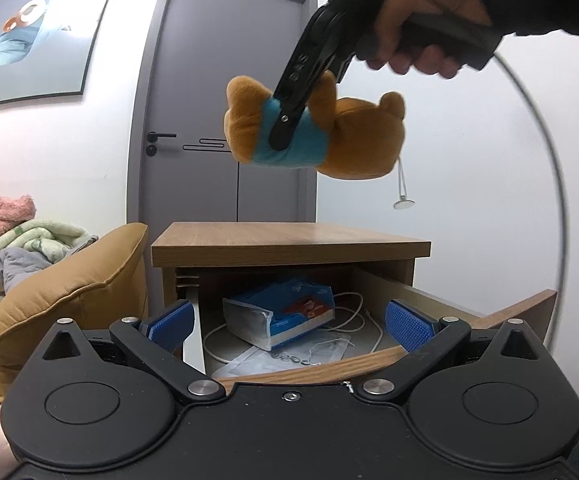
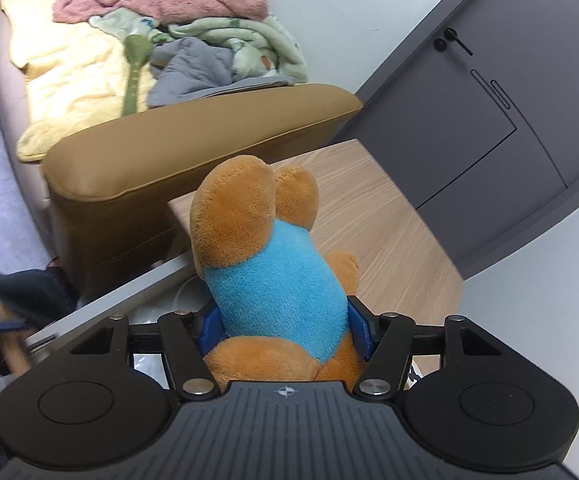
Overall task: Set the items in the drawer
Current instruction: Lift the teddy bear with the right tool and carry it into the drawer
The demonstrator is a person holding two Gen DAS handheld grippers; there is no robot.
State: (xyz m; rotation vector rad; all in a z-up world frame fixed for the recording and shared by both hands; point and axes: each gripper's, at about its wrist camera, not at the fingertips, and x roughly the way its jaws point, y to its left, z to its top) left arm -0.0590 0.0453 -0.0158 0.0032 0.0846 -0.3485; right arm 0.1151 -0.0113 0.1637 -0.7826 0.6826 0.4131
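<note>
The right hand-held gripper point(image 2: 285, 330) is pinching a brown plush bear in a light-blue shirt point(image 2: 277, 276) across its blue middle, blue pads pressed into the fabric on both sides. In the left wrist view the bear point(image 1: 353, 136) hangs sideways in the air, well above the wooden bedside cabinet point(image 1: 289, 242) and its pulled-out wooden drawer point(image 1: 449, 304), with a small tag on a string dangling below it. A person's hand point(image 1: 413, 28) grips the tool's handle.

The left hand-held gripper point(image 1: 289, 320) is spread wide and holds nothing; its blue pads frame the drawer opening from the near side, just over the front panel.

The drawer already holds a blue-and-white soft tissue pack point(image 1: 281, 312), a thin white cable point(image 1: 353, 320) looped around it, and a clear plastic-wrapped sheet point(image 1: 281, 360) at the front (its print is too blurred to read).

The step in hand looks like the carry: the bear is lifted but not yet over the opening, sitting more above the cabinet top. The next move calls for bringing it forward and down into the drawer, probably into the freer right side beside the tissue pack, then releasing. The bear is bulky and soft, so it may need pressing low enough to clear the cabinet top when the drawer shuts.
</note>
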